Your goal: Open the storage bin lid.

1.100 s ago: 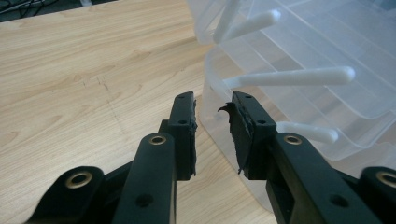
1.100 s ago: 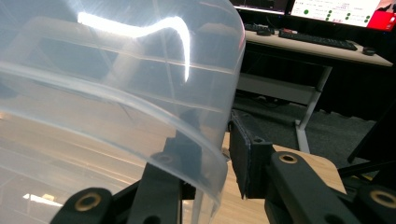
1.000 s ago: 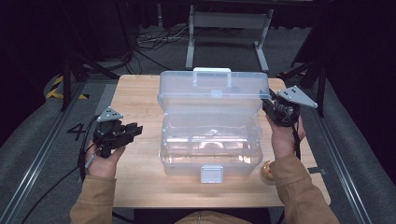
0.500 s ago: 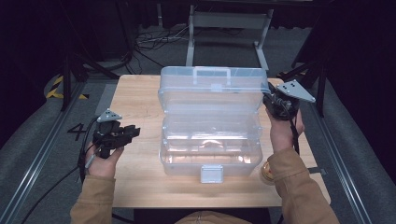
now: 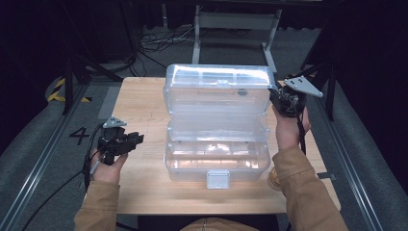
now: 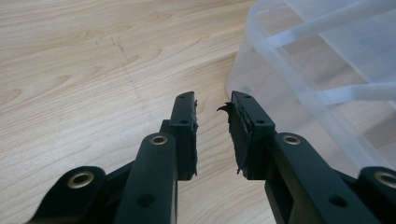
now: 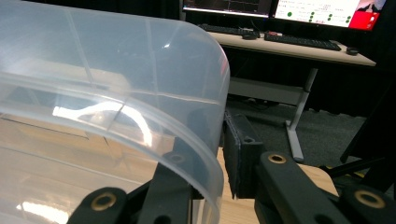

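Note:
A clear plastic toolbox (image 5: 216, 159) stands mid-table, its white latch (image 5: 217, 179) toward me. Its lid (image 5: 216, 91) is swung up, nearly upright. My right gripper (image 5: 275, 98) holds the lid's right end. In the right gripper view the lid's curved rim (image 7: 116, 70) sits between the jaws of that gripper (image 7: 212, 126), one jaw behind the plastic and one outside; the jaws have just been closing on it. My left gripper (image 5: 137, 139) rests low, left of the box, open. In the left gripper view nothing lies between its jaws (image 6: 212, 105); the box wall (image 6: 317, 70) is at right.
The wooden table (image 5: 139, 101) has bare surface left of the box. A metal stand (image 5: 235, 21) and floor cables lie beyond the far edge. The right gripper view shows a desk with keyboards (image 7: 289, 42) and screens behind.
The lid has swung up from a low tilt to nearly upright, and the right hand has gone back with it. The left gripper has sunk slightly toward the table.

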The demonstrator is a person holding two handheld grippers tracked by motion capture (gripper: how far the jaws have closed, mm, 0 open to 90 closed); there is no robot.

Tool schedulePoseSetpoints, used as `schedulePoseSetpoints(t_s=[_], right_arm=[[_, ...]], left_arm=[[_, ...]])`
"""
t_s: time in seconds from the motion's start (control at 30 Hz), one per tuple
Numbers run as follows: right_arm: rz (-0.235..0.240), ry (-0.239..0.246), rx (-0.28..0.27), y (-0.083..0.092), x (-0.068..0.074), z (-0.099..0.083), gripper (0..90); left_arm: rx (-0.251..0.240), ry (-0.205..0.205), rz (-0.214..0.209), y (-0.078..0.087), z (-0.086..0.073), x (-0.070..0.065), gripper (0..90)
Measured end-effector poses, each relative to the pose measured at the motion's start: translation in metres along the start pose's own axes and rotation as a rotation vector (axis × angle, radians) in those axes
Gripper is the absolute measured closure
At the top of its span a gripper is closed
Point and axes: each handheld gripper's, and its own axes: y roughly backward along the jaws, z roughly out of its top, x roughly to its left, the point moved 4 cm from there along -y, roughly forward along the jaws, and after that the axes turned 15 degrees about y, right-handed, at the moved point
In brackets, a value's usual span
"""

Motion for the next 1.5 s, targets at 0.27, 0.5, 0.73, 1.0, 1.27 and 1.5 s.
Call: schedulePoseSetpoints(t_s=[0.27,0.5,0.73,1.0,1.27,1.5], right_arm=[[0.0,-0.024,0.002,-0.008,-0.002,0.001,80.6],[0.009,-0.051,0.011,-0.017,-0.005,0.003,81.0],[0.007,-0.06,0.028,-0.024,-0.007,0.005,81.2],[0.01,-0.06,0.033,-0.03,-0.009,0.005,81.3],[0.017,-0.053,0.028,-0.035,-0.011,0.005,81.1],[0.037,-0.064,0.076,-0.044,-0.014,0.008,81.2]], left_arm=[[0.044,0.043,0.016,-0.016,-0.009,0.012,71.6],[0.039,0.056,0.085,-0.032,-0.02,0.029,73.1],[0.021,0.091,0.113,-0.047,-0.032,0.044,73.8],[-0.002,0.048,0.133,-0.05,-0.034,0.04,73.2],[0.006,0.044,0.123,-0.05,-0.035,0.04,72.2],[0.013,0.034,0.125,-0.051,-0.035,0.039,72.3]])
